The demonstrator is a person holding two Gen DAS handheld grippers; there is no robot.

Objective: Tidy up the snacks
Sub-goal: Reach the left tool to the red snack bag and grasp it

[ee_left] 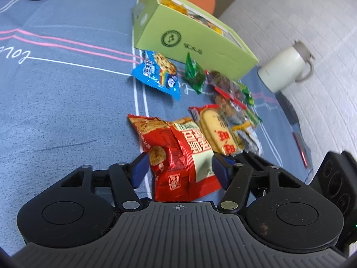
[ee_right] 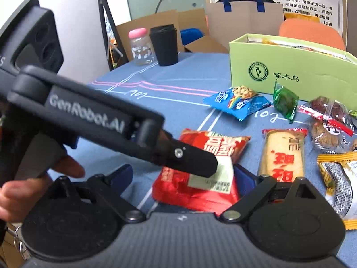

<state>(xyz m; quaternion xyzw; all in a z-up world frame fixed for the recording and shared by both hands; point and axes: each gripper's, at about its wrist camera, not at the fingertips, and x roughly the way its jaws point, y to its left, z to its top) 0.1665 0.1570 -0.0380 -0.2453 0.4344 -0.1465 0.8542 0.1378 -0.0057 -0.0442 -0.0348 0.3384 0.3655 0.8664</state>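
While the left hand-held gripper brackets the red snack packet without clamping, the right hand-held gripper gapes wide.

On the table, a box stands far right with snacks inside. Before it lie a cookie packet and, to its right, a small leaf-wrapped packet. Nearer lies a crumpled bag, with a biscuit pack just to its right. A jar and cup stand far left.

Black left tool with blue pads; silver pivot screws; ribbed grey housing; white "GenRobot.AI" lettering.
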